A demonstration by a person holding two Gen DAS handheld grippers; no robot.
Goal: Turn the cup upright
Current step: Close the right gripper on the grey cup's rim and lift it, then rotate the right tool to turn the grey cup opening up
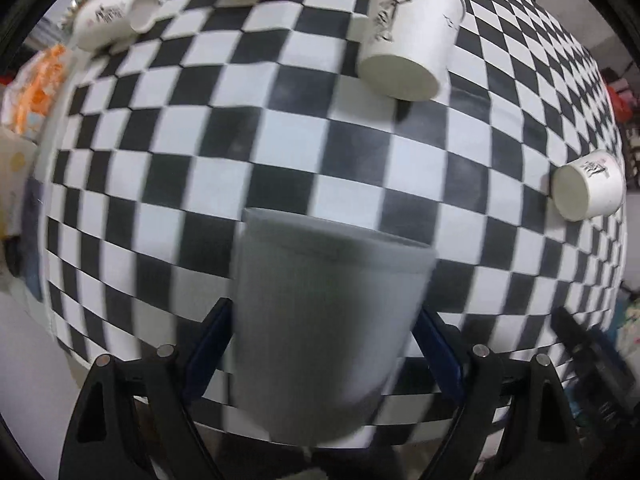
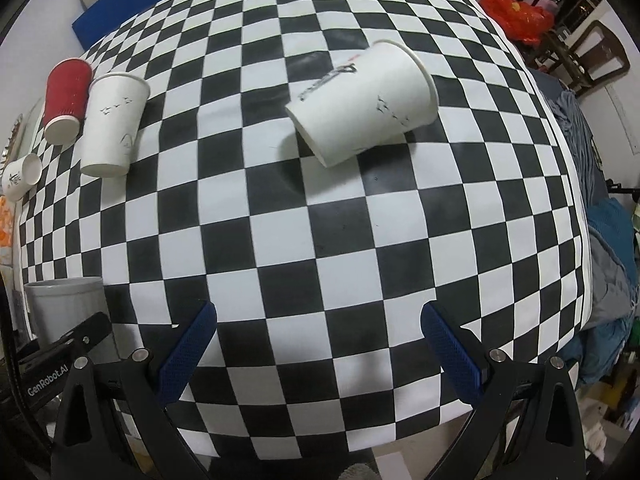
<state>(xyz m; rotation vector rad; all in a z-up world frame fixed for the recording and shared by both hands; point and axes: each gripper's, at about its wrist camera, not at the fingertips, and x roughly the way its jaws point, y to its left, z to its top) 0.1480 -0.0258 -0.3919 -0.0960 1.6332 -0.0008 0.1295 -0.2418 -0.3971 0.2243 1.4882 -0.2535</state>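
Observation:
My left gripper [image 1: 324,344] is shut on a grey cup [image 1: 324,328], which fills the lower middle of the left wrist view, blurred, held above the near edge of the checkered table [image 1: 280,152]. The same grey cup shows in the right wrist view [image 2: 66,308] at the lower left, mouth up, with the left gripper's black body around it. My right gripper [image 2: 318,348] is open and empty above the table's near edge. A large white paper cup [image 2: 360,104] lies on its side ahead of it; it also shows in the left wrist view [image 1: 408,32].
At the table's left stand a red cup [image 2: 66,100] and a tall white cup [image 2: 112,120], both bottom up, and a small white cup [image 2: 20,176] on its side. Another small cup [image 1: 588,186] lies at the right edge. Chairs and a red bag [image 2: 516,12] are beyond.

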